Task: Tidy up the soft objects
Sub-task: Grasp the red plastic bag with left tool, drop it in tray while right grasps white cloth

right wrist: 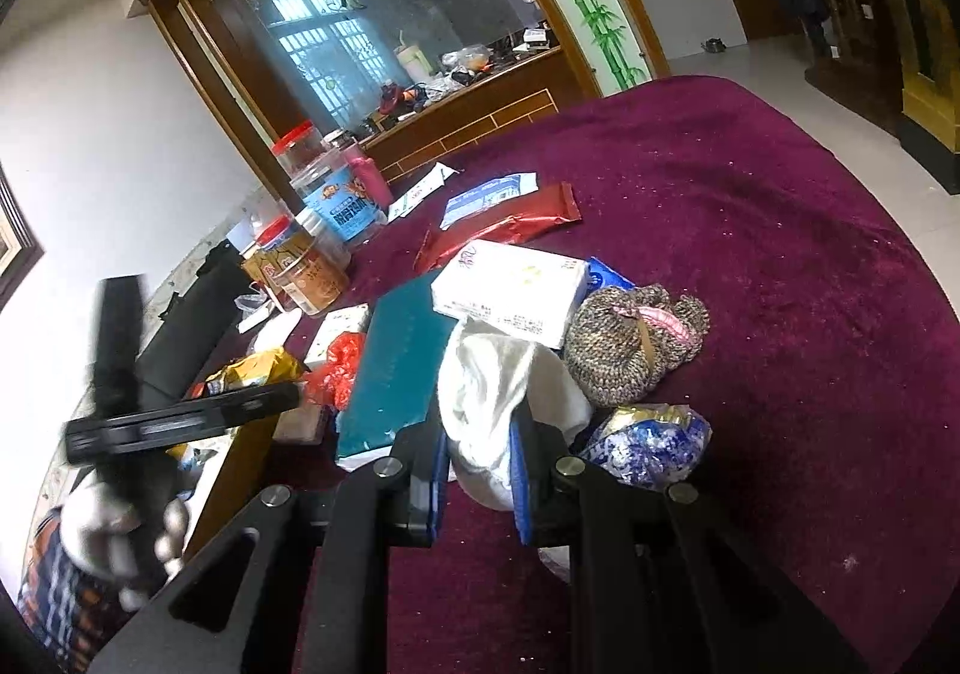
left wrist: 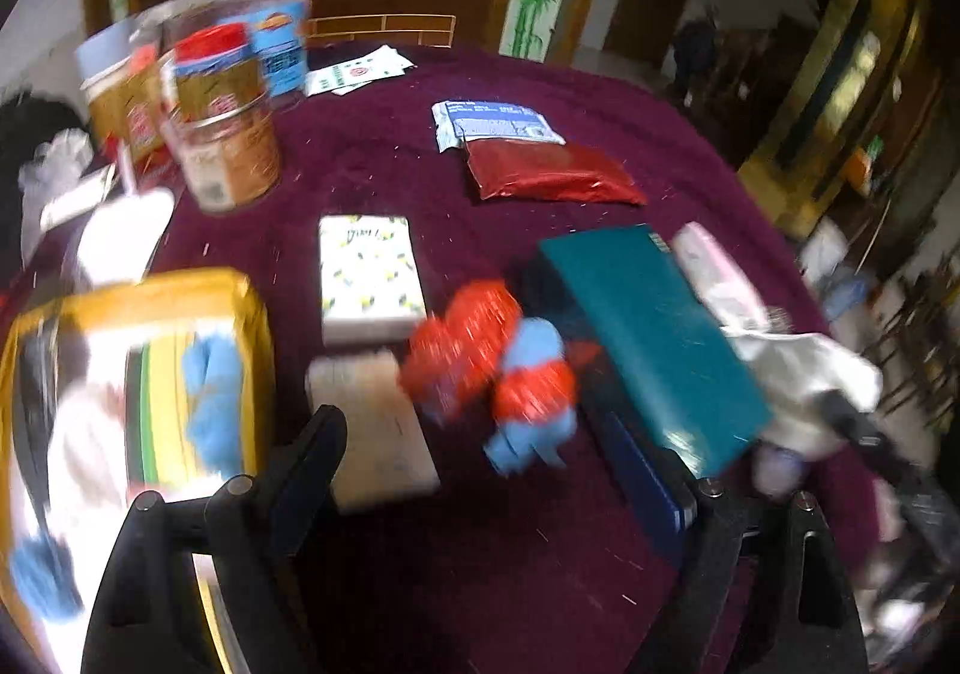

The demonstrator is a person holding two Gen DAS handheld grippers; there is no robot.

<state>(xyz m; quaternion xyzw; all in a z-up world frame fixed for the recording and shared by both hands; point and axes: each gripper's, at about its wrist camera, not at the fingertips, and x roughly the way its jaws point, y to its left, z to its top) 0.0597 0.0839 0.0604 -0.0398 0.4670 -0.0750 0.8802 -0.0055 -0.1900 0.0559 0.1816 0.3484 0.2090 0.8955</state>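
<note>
White cloth in R gripper

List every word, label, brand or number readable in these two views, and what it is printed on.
None reads for certain.
Tall blue-label jar: large print, blurred.
Gold-label jar: red panel with characters, blurred.
White tissue pack: small print, too small.
Lemon-pattern pack: dark script on top, unclear.
Blue-and-white packet: lines of print, too small.
</note>
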